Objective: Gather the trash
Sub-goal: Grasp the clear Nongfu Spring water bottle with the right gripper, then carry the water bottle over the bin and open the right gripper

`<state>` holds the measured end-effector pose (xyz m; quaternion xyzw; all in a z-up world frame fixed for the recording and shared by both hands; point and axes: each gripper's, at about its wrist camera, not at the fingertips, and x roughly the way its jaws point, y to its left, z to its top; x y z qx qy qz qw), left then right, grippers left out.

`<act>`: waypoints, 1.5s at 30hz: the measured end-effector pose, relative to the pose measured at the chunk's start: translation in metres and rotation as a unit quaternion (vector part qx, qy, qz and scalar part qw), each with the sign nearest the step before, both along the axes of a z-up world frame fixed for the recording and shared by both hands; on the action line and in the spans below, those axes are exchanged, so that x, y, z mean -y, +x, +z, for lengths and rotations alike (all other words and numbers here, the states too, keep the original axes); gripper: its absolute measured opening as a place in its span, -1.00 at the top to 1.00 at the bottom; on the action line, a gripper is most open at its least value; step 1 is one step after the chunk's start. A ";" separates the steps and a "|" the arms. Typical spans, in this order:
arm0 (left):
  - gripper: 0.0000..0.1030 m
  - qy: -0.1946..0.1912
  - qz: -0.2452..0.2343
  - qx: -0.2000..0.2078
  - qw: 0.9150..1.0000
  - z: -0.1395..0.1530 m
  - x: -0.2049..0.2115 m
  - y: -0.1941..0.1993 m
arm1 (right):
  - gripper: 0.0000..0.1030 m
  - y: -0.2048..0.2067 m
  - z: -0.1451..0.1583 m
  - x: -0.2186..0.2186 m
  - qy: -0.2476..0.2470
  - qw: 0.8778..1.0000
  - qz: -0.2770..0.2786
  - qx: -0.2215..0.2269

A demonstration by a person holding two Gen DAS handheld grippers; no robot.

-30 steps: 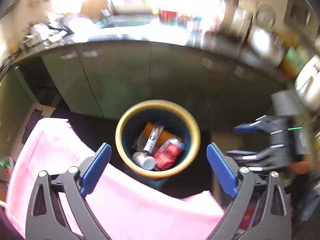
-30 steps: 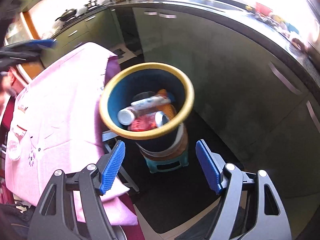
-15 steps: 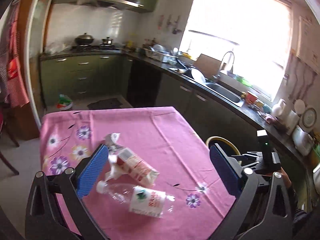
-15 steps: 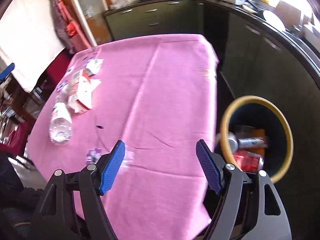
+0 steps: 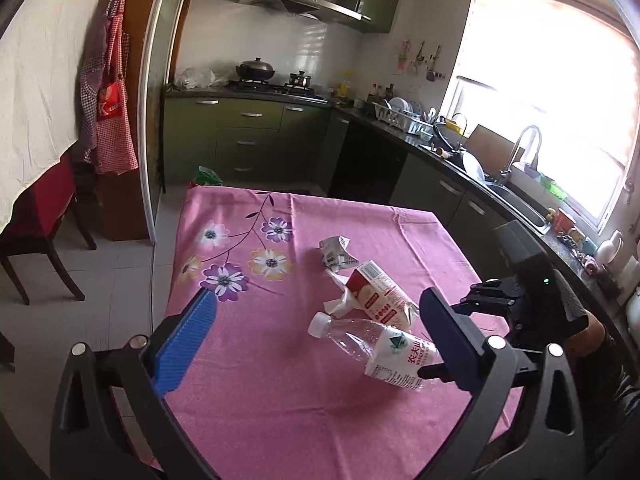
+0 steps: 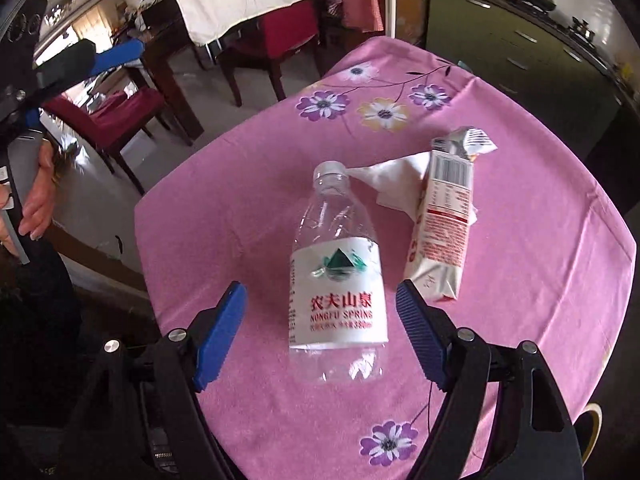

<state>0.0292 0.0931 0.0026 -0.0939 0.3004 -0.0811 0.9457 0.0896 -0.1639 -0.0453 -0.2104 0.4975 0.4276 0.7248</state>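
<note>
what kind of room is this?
A home kitchen with a dining table: stove under a hood, sink by the window, and a table in a pink floral cloth.

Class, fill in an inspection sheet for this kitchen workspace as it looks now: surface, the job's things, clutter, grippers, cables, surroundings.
Surface: table under a pink flowered tablecloth.
Job's things: clear plastic water bottle with white label lying on its side; red-and-white drink carton lying beside it; crumpled white tissue by the bottle's cap; torn grey wrapper farther back.
Clutter: nothing seen beyond that trash.
Grippers: right gripper open, jaws either side of the bottle, not pressing it; left gripper open, empty.
Cables: nothing seen.
Surroundings: green kitchen cabinets, sink under a bright window, red-seated chairs.
</note>
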 end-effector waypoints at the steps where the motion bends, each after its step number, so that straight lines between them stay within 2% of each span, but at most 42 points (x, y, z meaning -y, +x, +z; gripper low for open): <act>1: -0.88 -0.001 0.002 -0.001 1.000 -0.001 -0.002 -0.001 | -0.49 0.001 -0.005 -0.005 -0.008 1.000 0.007 -0.002; 9: -0.88 -0.007 0.005 -0.007 1.000 -0.008 -0.015 -0.007 | -0.49 0.018 -0.049 -0.034 -0.090 0.996 0.013 -0.003; 16: -0.88 -0.013 0.002 -0.018 1.000 -0.017 -0.016 -0.001 | -0.49 0.027 -0.068 -0.050 -0.124 0.992 0.015 -0.004; 18: -0.88 -0.012 0.000 -0.020 1.000 -0.018 -0.014 0.000 | -0.42 0.030 -0.070 -0.053 -0.129 0.992 0.011 0.002; 19: -0.88 -0.011 -0.002 -0.020 1.000 -0.018 -0.014 -0.001 | -0.41 0.031 -0.071 -0.054 -0.130 0.991 0.010 0.001; 21: -0.88 -0.009 -0.003 -0.021 1.000 -0.019 -0.013 -0.001 | -0.26 0.034 -0.070 -0.055 -0.127 0.992 0.009 -0.005; 27: -0.88 -0.011 -0.004 -0.022 1.000 -0.020 -0.011 -0.001 | -0.24 0.030 -0.071 -0.055 -0.131 0.991 0.008 0.015; 35: -0.88 -0.004 -0.010 -0.017 1.000 -0.018 -0.007 -0.004 | -0.23 0.007 -0.065 -0.043 -0.104 0.994 0.003 0.013; 41: -0.88 -0.001 -0.016 -0.015 1.000 -0.017 -0.001 -0.004 | -0.23 -0.017 -0.041 -0.015 -0.061 0.998 -0.012 0.014; 45: -0.88 0.004 -0.027 -0.012 1.000 -0.016 0.006 -0.005 | -0.23 -0.033 -0.021 0.022 -0.046 0.998 -0.038 0.017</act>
